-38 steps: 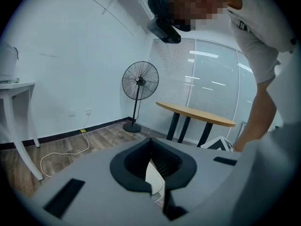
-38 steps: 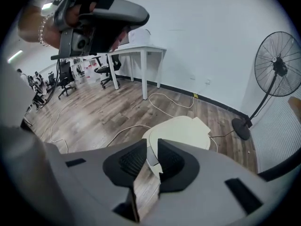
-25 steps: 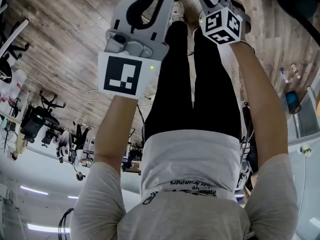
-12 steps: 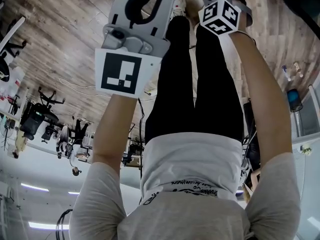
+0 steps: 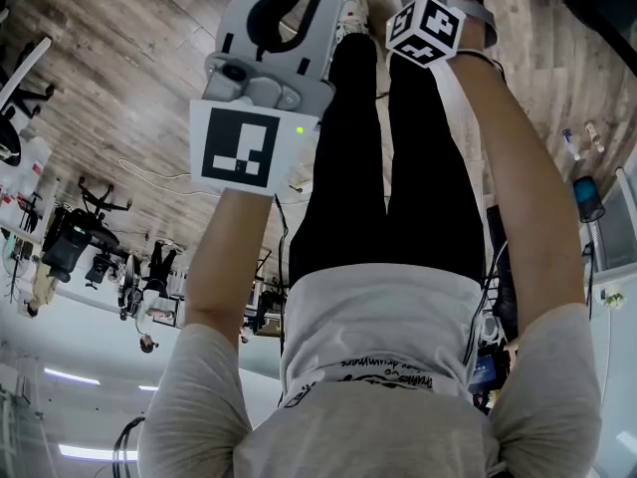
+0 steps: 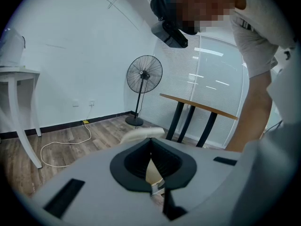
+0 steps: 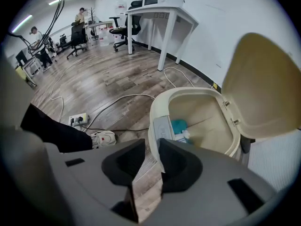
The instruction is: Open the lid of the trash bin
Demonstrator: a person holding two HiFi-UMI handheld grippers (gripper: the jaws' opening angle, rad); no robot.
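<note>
Right gripper view: trash bin (image 7: 155, 112) stands on the wood floor (image 7: 94, 84) by the wall, just beyond the right hand-held gripper (image 7: 151, 145). Its lid (image 7: 263, 84) is already tipped up and back, so the job looks done. The right jaws are apart and closing, with only floor between them.

Left hand-held gripper (image 6: 151, 140): jaw tips meet, nothing clamped.

Handling guess: the lid is thin cream plastic, so light, fairly stiff and smooth enough to slip. Best hold is the front lip, far from the hinge, with a gentle pinch.

Hard to see:
- The bin base is hidden behind the gripper body.
- The blue item (image 7: 178, 126) inside can't be identified.
- The cream patch (image 6: 141, 133) past the left tips is probably the bin, not certain.
- Head view shows no bin, and both grippers' tips are cut off at its top edge.
</note>
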